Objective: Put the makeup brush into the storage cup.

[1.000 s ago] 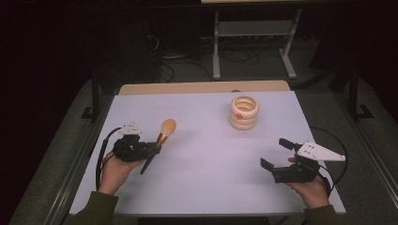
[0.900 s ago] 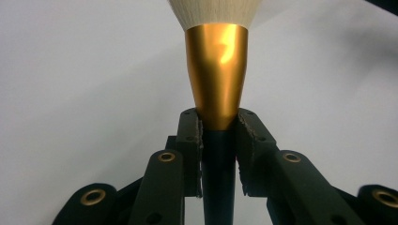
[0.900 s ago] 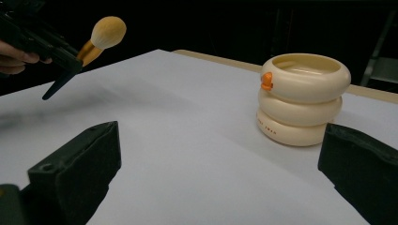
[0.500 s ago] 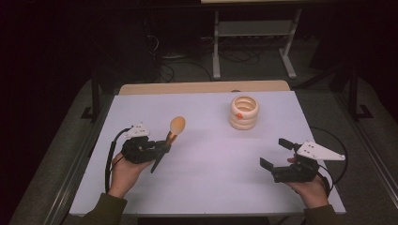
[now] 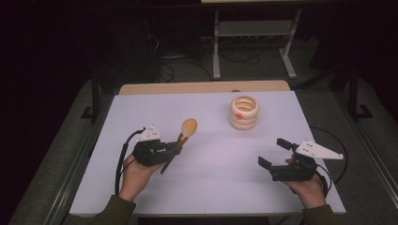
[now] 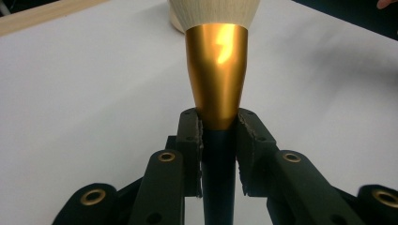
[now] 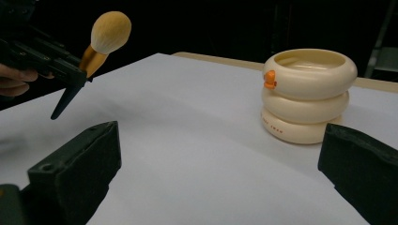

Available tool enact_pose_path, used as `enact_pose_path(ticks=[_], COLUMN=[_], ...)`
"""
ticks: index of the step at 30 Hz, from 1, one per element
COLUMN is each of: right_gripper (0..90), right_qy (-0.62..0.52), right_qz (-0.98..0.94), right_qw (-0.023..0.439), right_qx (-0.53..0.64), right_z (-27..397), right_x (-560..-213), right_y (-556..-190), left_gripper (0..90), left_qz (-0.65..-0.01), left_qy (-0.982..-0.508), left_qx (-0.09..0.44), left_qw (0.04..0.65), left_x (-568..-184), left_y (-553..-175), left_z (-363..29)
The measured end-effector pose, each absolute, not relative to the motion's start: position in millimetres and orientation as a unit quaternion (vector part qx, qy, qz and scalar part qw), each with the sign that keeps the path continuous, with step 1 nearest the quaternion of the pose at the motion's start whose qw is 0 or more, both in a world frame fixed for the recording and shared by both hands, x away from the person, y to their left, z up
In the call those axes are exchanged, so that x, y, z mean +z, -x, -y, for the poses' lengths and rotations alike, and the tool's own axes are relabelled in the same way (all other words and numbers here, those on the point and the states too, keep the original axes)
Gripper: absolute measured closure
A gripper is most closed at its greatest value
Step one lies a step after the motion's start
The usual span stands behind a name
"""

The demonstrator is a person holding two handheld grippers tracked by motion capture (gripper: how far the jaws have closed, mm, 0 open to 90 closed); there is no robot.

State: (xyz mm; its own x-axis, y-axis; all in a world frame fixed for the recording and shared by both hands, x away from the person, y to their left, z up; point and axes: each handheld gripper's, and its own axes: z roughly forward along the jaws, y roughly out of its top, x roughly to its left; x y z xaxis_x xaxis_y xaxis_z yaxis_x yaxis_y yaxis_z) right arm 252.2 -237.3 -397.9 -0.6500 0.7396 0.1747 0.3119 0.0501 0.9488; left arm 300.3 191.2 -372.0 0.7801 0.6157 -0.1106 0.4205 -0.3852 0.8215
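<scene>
My left gripper [image 5: 174,149] is shut on a makeup brush [image 5: 183,134] with a cream tuft, gold ferrule and dark handle, held above the white table's left half. In the left gripper view both pads clamp the brush [image 6: 217,84] where the ferrule meets the handle. A cream holder of stacked rings [image 5: 244,112] with an orange mark stands at the back right of centre. My right gripper [image 5: 274,153] stands open near the front right, with nothing between its fingers. In the right gripper view the holder [image 7: 307,93] is ahead on the right and the brush [image 7: 101,44] hangs at upper left.
The white table [image 5: 211,187] has a wooden strip [image 5: 202,87] along its far edge. Beyond it stand a metal stand [image 5: 253,42] and floor cables in the dark. Each gripper trails a black cable over the table's sides.
My left hand has carried the brush to the right and a little farther from the person. The right gripper has not moved.
</scene>
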Motion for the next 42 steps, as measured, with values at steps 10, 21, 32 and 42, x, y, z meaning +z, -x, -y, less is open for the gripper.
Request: enact_pose_path(ticks=[10, 21, 32, 42], right_gripper=[0.0, 3.1, 8.4, 13.6], right_qy=[-0.374, -0.377, -0.378, -0.374], right_qz=[-0.700, -0.689, -0.687, -0.686], right_qw=[0.174, 0.160, 0.140, 0.117], right_qx=[0.583, 0.598, 0.604, 0.613], right_z=[226.0, 214.7, 199.8, 185.4], right_x=[-398.0, -395.2, -393.7, -394.4], right_y=[-255.0, -261.0, -270.5, -279.8], left_gripper=[72.8, 72.8, 72.8, 72.8], left_qz=[-0.305, -0.291, -0.287, -0.278], left_qy=[-0.825, -0.827, -0.828, -0.827], left_qx=[0.105, 0.105, 0.103, 0.101], left_qw=[0.464, 0.469, 0.471, 0.478], left_x=[-369.4, -368.0, -368.4, -373.2], left_y=[-298.4, -298.6, -298.8, -301.6], left_z=[-182.0, -170.3, -163.6, -152.1])
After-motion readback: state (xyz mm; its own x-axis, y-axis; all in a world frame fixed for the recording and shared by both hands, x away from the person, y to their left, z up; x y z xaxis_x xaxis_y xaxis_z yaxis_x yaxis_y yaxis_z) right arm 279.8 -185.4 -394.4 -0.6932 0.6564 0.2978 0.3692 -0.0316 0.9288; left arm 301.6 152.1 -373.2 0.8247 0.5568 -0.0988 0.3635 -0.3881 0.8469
